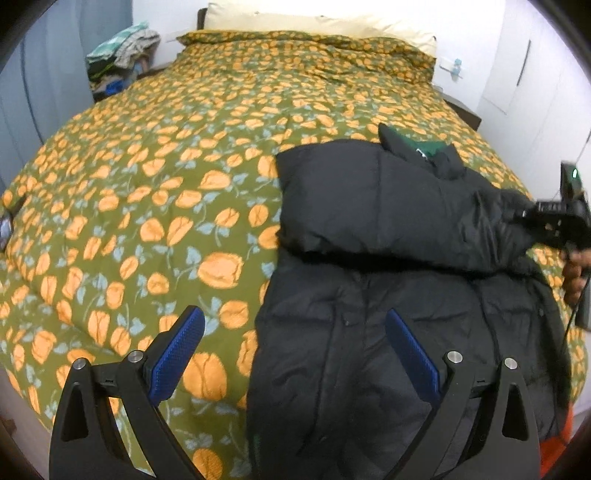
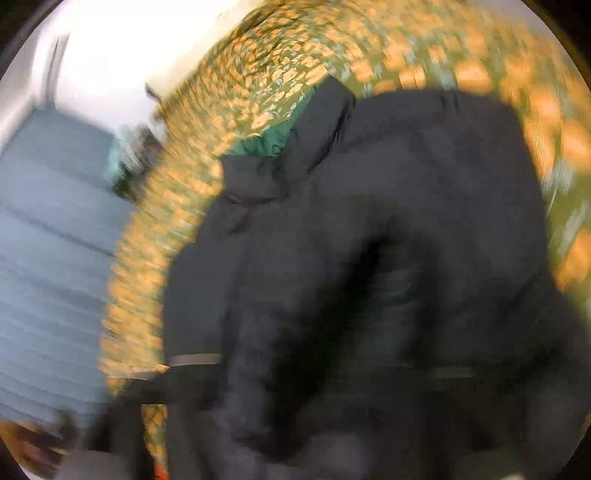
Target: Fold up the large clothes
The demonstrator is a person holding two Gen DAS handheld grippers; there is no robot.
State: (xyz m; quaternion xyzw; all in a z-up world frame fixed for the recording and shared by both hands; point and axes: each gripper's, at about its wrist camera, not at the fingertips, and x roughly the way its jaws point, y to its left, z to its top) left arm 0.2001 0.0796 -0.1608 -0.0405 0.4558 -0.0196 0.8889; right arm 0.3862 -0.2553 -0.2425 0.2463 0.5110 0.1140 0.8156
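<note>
One garment: a black puffer jacket (image 1: 388,258) lies on the right half of the bed (image 1: 147,206), its hem toward the near edge.
Jacket fold: one sleeve (image 1: 373,206) is laid crosswise over the chest, its cuff end reaching the jacket's left edge.
Collar: raised at the far end, with green lining (image 1: 428,147) showing inside; the right wrist view shows the same green patch (image 2: 273,136) beside the dark collar.
Bed cover: olive quilt printed with orange flowers, spread across the whole bed; a pale pillow (image 1: 317,26) sits at the headboard end.
Left claw (image 1: 293,354): fingers spread wide, blue pads (image 1: 177,354) facing inward; it holds nothing, and the left edge of the jacket's lower body lies between the fingers.
Right claw (image 1: 550,218): seen from the left wrist view at the far right, at the shoulder end of the folded sleeve; whether it is pinching the fabric or spread, I cannot tell.
Right hand (image 1: 576,273): partly visible under that claw, at the picture's edge.
Right wrist view: heavily blurred; the jacket (image 2: 369,258) fills most of it, with the flowered quilt around it, and the claw's own fingers cannot be made out.
Surroundings: a pile of clothes (image 1: 122,51) stands by the far left corner of the bed, next to a grey curtain (image 1: 48,74).
</note>
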